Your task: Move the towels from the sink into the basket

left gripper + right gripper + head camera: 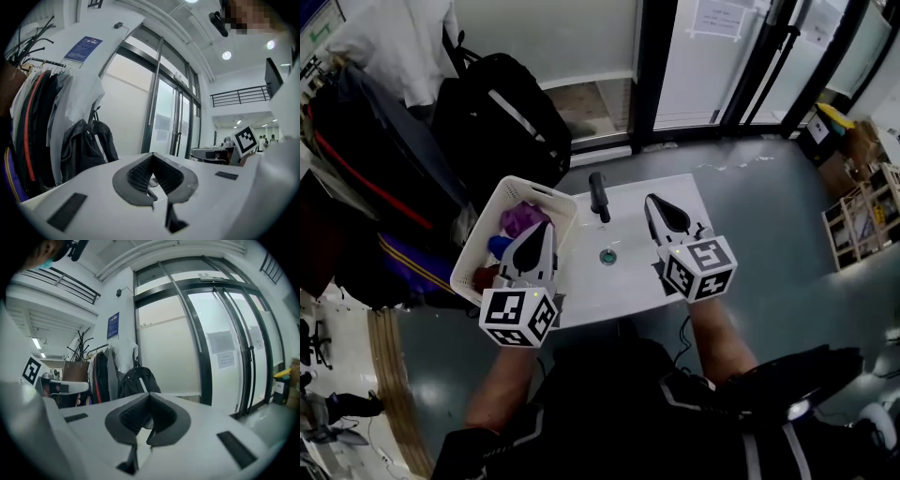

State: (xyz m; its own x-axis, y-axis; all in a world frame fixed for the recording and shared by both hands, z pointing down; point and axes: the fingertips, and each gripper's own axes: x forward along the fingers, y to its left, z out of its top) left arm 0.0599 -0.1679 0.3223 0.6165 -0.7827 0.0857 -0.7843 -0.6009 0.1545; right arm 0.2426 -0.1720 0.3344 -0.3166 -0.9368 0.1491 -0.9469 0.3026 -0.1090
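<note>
A white sink (pixel 675 202) with a black faucet (pixel 599 196) and a round drain (pixel 607 256) stands below me; no towel shows in its basin. Against its left side sits a white slatted basket (pixel 528 188) holding a purple towel (pixel 520 220), a blue towel (pixel 498 246) and a red towel (pixel 485 277). My left gripper (pixel 546 225) hovers over the basket, jaws together and empty. Over the sink's right half, my right gripper (pixel 652 200) is shut with nothing in it. Both gripper views look level across the room, with the left gripper (pixel 152 157) and right gripper (pixel 149 394) closed.
A black backpack (pixel 502 112) hangs behind the basket, beside a rack of jackets (pixel 356 159). Glass doors (pixel 741 56) stand behind the sink. A wooden crate (pixel 862 220) and boxes sit at the far right on the grey floor.
</note>
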